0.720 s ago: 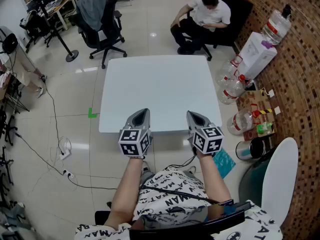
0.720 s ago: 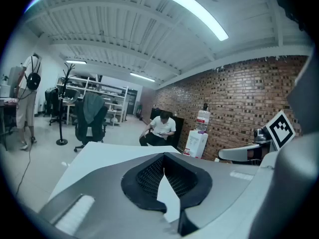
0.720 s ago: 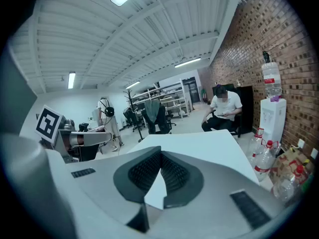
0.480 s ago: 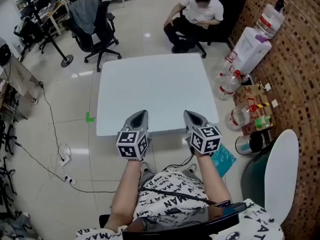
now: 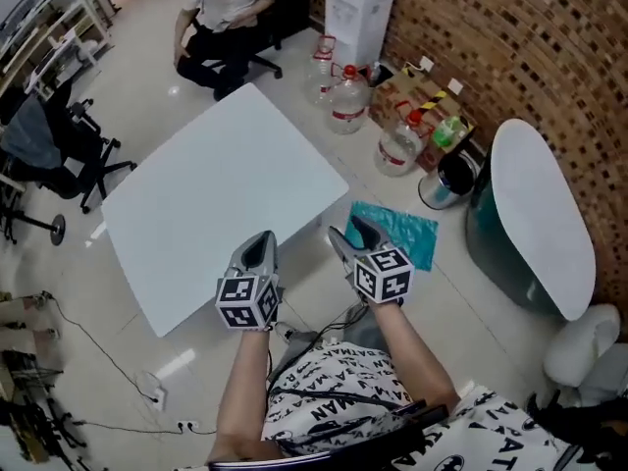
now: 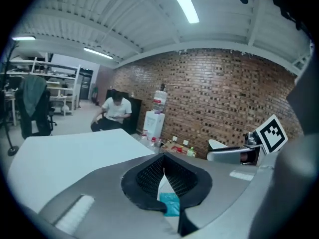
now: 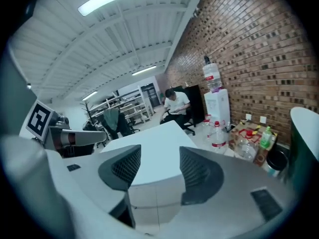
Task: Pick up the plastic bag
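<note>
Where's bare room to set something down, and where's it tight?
The table is bare all over. The floor is open between its far edge, the seated person and the office chair. Crowded: along the brick wall, with bottles, dispenser and bin; the bag lies just right of the table.

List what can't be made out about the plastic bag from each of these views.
- Head view: the plastic bag is partly hidden behind the right gripper; its contents are too small to tell.
- Left gripper view: only a teal sliver of it shows, through the narrow gap in the left gripper's jaws.
- Right gripper view: the bag is out of sight; the gripper's body fills the lower frame.
</note>
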`<state>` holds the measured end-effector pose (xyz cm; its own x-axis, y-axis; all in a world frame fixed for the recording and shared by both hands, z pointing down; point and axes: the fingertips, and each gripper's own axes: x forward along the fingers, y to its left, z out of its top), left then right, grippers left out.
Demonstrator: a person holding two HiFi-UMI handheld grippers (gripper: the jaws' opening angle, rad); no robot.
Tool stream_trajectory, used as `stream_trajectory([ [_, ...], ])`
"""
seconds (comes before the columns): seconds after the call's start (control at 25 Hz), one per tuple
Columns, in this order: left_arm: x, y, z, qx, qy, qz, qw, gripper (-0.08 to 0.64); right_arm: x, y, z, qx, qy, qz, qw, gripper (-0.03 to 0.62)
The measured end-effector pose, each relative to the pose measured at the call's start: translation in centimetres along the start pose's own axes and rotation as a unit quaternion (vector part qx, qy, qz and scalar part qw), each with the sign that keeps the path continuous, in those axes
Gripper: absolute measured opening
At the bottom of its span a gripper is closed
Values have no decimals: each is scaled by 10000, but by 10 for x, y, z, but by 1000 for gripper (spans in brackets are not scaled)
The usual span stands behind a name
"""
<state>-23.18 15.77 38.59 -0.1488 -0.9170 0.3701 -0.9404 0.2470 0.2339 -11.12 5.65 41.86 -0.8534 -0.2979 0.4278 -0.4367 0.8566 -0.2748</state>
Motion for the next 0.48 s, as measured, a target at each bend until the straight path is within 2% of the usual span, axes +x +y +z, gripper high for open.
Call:
stream_trajectory([
  [0.04, 15, -17, -2, 87, 91, -210, 9997, 1, -10, -18, -6, 112, 8, -207, 9997, 258],
  [0.08, 29, -35, -4, 170, 181, -414, 9988, 1, -19, -35, -13, 230, 21, -398, 9989, 304],
  [0.28, 94, -123, -24, 380, 630, -1205, 9900, 1, -60, -120, -44, 798, 133, -1140, 9902, 311],
  [0.48, 159, -216, -74, 446, 1130, -1965, 9730, 1, -93, -213, -102, 1331, 421, -1773, 9742, 311],
])
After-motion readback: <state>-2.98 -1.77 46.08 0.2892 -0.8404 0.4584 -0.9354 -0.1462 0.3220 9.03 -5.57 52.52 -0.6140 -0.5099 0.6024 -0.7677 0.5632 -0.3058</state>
